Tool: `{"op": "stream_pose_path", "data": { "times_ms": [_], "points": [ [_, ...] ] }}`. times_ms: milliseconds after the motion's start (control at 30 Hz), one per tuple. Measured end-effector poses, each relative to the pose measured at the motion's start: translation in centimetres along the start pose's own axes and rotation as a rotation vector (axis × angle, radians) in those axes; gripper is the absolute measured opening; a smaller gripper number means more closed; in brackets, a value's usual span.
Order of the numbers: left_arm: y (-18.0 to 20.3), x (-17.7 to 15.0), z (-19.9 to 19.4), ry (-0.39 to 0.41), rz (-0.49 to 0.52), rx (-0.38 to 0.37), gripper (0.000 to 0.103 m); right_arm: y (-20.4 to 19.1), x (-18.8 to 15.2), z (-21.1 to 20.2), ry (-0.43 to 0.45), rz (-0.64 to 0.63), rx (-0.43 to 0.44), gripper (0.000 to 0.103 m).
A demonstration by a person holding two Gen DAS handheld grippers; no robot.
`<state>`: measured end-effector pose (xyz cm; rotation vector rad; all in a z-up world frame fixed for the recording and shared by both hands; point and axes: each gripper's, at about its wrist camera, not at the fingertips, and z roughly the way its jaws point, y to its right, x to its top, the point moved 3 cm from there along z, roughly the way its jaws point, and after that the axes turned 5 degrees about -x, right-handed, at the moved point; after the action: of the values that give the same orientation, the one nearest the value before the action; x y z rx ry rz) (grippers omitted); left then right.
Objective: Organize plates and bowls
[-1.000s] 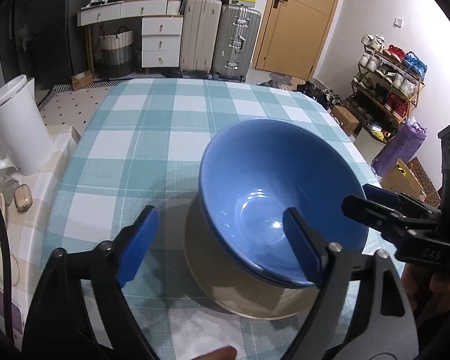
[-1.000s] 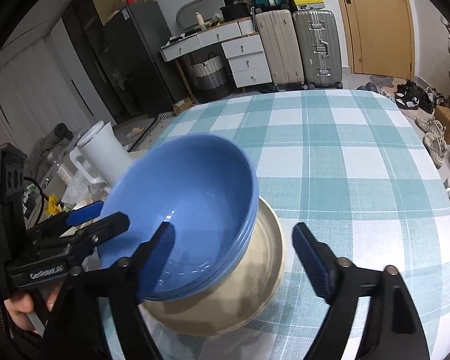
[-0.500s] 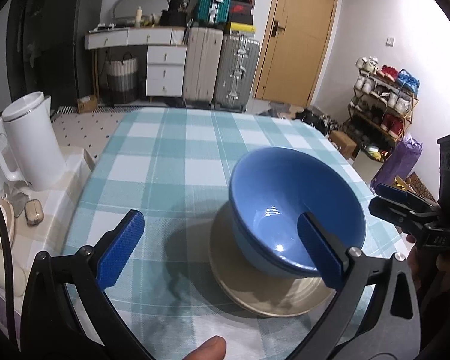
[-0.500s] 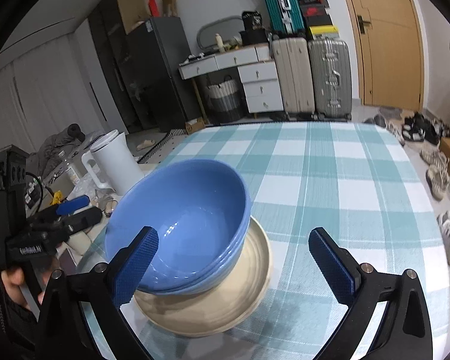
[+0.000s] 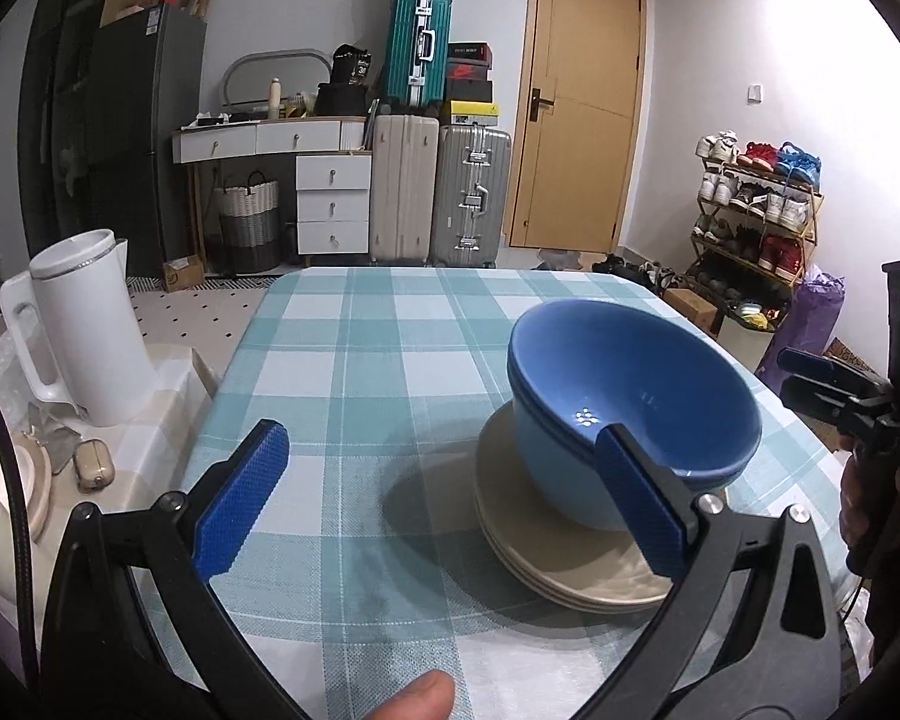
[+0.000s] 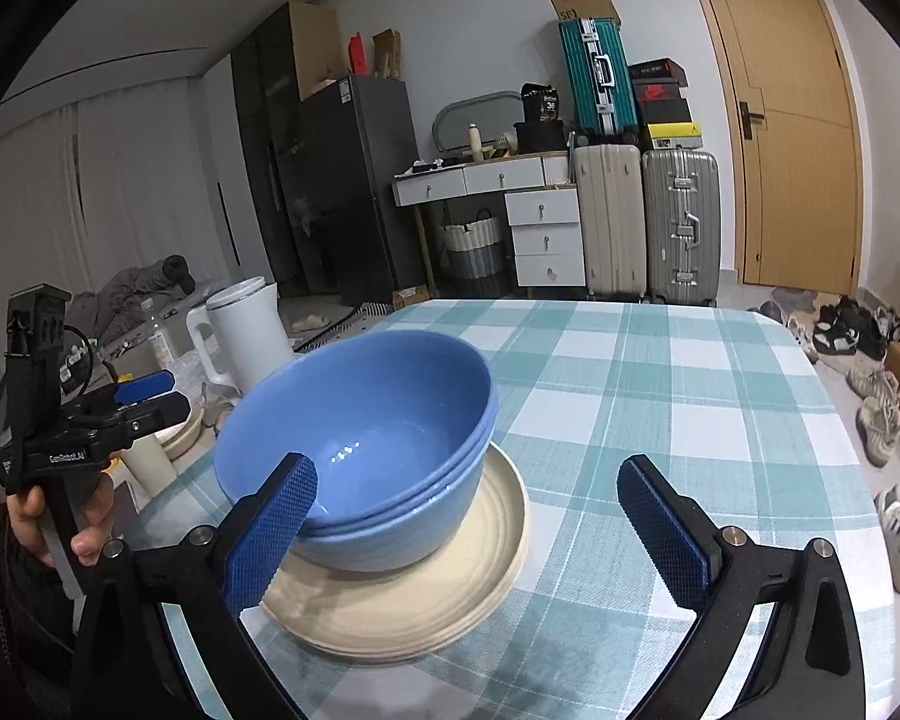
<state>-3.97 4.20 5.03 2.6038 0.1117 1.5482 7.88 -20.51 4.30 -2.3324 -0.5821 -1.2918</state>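
A stack of blue bowls (image 5: 630,402) (image 6: 360,438) sits on a stack of beige plates (image 5: 570,570) (image 6: 414,594) on the checked tablecloth. My left gripper (image 5: 444,504) stands wide open, nothing between its blue pads; its right pad overlaps the bowls' near side in the picture. My right gripper (image 6: 468,531) is also wide open and empty, its left pad in front of the bowls. Each gripper shows at the edge of the other's view, held in a hand, as the right gripper (image 5: 834,396) and the left gripper (image 6: 90,420).
A white kettle (image 5: 84,330) (image 6: 252,330) stands off the table's left side with a small case (image 5: 93,465) and clutter. The teal checked table (image 5: 378,360) stretches behind the stack. Suitcases, drawers, a door and a shoe rack (image 5: 756,210) line the room beyond.
Both grippers opened wider and drew back from the bowls, so the stack now looks smaller and farther. The bowls and plates stayed in place on the table.
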Motion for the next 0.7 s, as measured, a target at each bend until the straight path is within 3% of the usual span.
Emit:
{"op": "stream_pose_path", "data": {
  "times_ms": [233,700],
  "points": [
    [-1.0,-2.1,1.6,0.011,-0.043,-0.044,0.102,0.4,-1.4,-0.6,0.025,0.006,0.004,0.102],
    [-0.9,-3.7,3.0,0.061,-0.035,-0.036,0.102,0.6,-3.6,-1.4,0.127,-0.034,-0.009,0.102]
  ]
}}
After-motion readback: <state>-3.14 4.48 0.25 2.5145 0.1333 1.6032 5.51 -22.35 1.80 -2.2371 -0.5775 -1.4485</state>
